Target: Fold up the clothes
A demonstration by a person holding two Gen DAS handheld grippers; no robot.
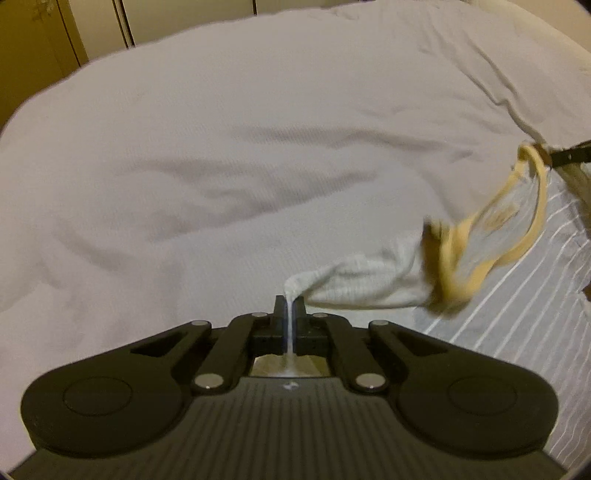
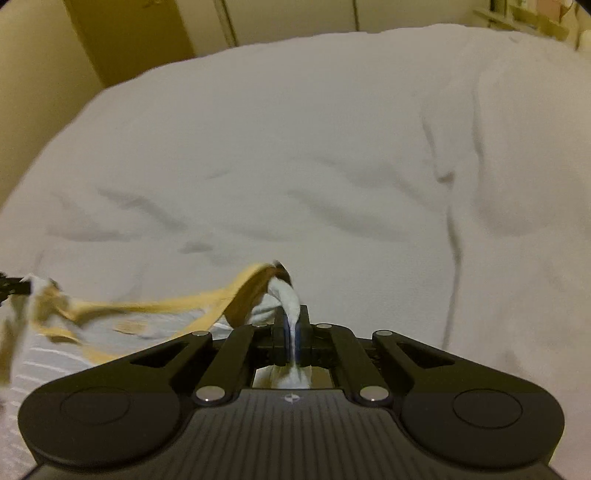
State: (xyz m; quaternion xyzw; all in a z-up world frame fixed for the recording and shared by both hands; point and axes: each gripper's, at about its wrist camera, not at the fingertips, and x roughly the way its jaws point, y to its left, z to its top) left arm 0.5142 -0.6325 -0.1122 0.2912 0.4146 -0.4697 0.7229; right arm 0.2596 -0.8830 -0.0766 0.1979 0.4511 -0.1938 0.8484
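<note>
- White garment [image 1: 373, 284] with a yellow-tan trimmed neckline [image 1: 476, 243], stretched in the air between the two grippers, above the bed [image 1: 221, 147].
- Left gripper [image 1: 289, 306]: jaws closed tight on a twisted corner of the white ribbed cloth, a thin strip of it running down between the fingers toward the body of the tool.
- From the left wrist view: cloth leading away right and upward, tan trim looping toward the other gripper's dark tip at the right edge; blurred there.
- Right gripper [image 2: 291, 317]: jaws pinched shut on a bunched white fold of the same garment [image 2: 275, 306], right beside the brown inner side of the trim [image 2: 251, 291].
- From the right wrist view: tan band [image 2: 155, 306] trailing left to the far dark tip at the frame's left edge, white cloth bunched there.
- Below the garment, a grey sheet with thin white stripes [image 1: 517, 325], seen at the lower right in the left view and lower left in the right view [image 2: 48, 354].
- White rumpled duvet covering most of the bed beyond both tools.
- Beige cupboard doors [image 1: 92, 26] behind the bed.
</note>
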